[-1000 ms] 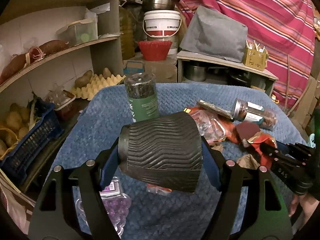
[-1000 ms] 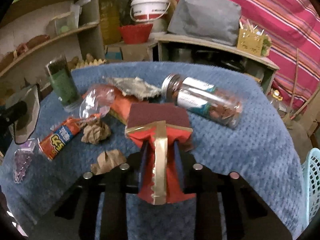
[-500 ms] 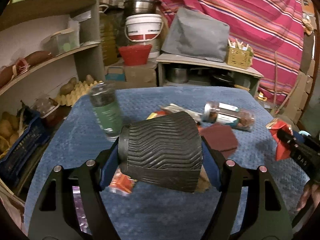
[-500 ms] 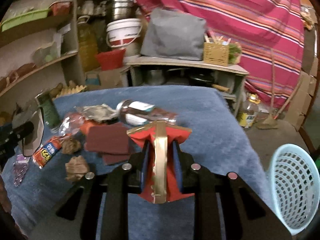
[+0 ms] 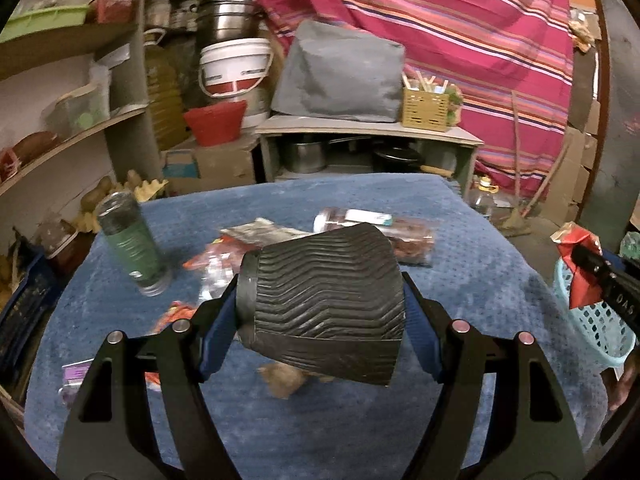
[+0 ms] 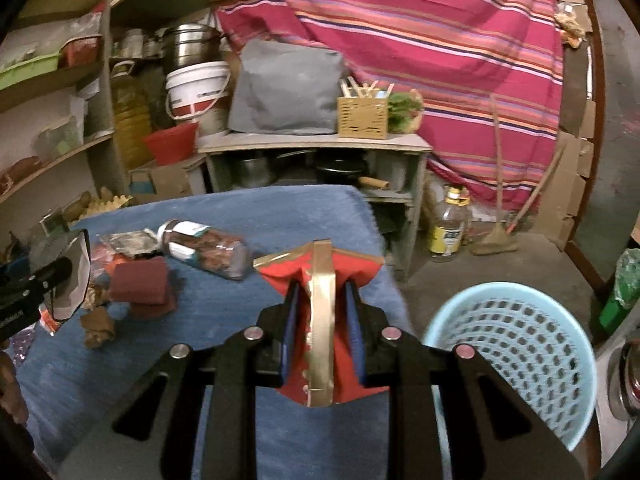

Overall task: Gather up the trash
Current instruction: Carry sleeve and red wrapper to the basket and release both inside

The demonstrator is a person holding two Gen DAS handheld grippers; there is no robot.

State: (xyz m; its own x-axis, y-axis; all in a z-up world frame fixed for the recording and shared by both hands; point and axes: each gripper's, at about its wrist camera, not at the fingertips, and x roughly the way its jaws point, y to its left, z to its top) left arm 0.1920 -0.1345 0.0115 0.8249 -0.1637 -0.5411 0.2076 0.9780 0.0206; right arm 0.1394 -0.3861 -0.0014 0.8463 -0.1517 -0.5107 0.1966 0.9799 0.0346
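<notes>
Both claws loaded w/ trash, basket at frame right.

Left gripper (image 5: 320, 316) spread wide, clamped across black ribbed cup (image 5: 324, 304), frame centre of left view, lying sideways, pads on opposite walls. Prob. light, thin-walled, semi-stiff; ribs help friction, but hard squeeze likely to crush it, so best held mid-body as now. Right gripper (image 6: 322, 332) nearly closed, pinching red and gold wrapper (image 6: 320, 320), centre of right view, over blue cloth table (image 6: 248, 216) edge. Looks feather-light, floppy, slick foil; needs pinch deep in the fold, not at an edge. Light blue basket (image 6: 520, 344) lower right, on floor just beside table. More scraps at left on cloth, incl. crumpled brown paper (image 6: 98, 326).
</notes>
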